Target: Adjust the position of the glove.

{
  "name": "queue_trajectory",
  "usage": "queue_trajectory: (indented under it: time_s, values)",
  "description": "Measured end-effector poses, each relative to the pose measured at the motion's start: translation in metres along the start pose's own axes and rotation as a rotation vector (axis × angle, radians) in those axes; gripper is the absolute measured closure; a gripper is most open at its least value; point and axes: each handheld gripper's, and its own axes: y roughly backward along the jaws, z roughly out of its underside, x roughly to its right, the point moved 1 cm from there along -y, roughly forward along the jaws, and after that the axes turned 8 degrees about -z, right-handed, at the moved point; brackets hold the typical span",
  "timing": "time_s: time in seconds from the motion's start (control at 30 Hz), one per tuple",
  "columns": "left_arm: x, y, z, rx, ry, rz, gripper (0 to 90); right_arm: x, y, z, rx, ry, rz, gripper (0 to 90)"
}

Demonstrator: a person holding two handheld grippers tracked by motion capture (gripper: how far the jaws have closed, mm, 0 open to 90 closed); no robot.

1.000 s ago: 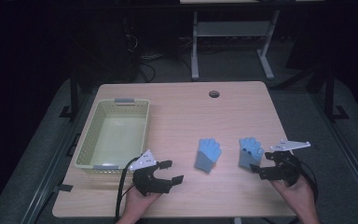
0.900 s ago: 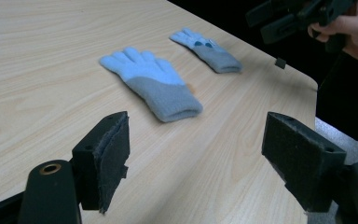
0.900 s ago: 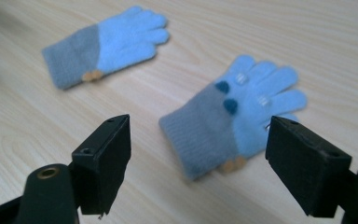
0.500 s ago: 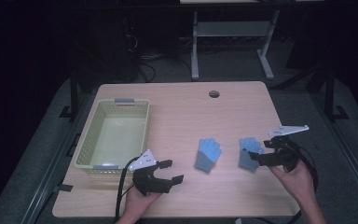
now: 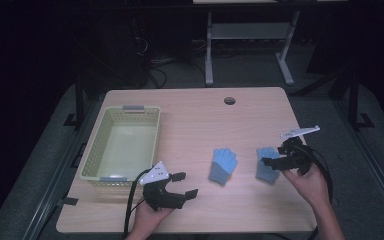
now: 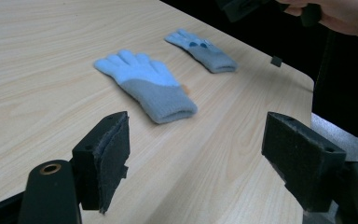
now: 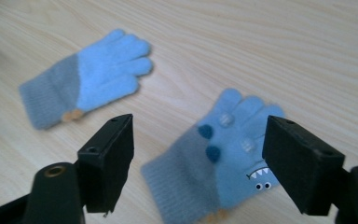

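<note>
Right gripper (image 7: 198,158), jaws spread and just narrowing, is hovering over the blue knitted monster-face glove (image 7: 223,163) near the table's right edge, lining up a grasp; left gripper (image 6: 191,158) is waiting released.

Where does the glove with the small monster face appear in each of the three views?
High view: the monster-face glove lies right of centre on the table, just under the right gripper.
Left gripper view: it lies far up, top centre, beyond the plain glove.
Right gripper view: it lies low in the picture, between the jaws.
Shared landmark: the plain glove, beside it in every view.
</note>
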Motion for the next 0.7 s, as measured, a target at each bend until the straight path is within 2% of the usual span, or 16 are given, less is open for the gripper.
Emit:
queue_trajectory:
  time_s: [0.07, 0.2, 0.3, 0.47, 0.7]
  values:
    - [-0.001, 0.000, 0.000, -0.002, 0.002, 0.001, 23.0, 0.005, -0.006, -0.001, -0.024, -0.030, 0.004, 28.7]
    - [-0.001, 0.000, 0.000, -0.001, -0.001, -0.001, 23.0, 0.012, -0.015, -0.003, -0.061, -0.036, 0.016, 32.7]
    - [0.000, -0.001, 0.001, -0.002, 0.001, -0.001, 23.0, 0.014, -0.023, -0.002, -0.110, -0.068, 0.022, 35.3]
    - [0.000, -0.002, 0.000, -0.003, -0.002, 0.002, 23.0, 0.015, -0.030, -0.003, -0.136, -0.064, 0.025, 38.9]
    - [0.000, -0.001, 0.001, -0.002, 0.000, 0.002, 23.0, 0.019, -0.039, -0.001, -0.210, -0.090, 0.043, 46.5]
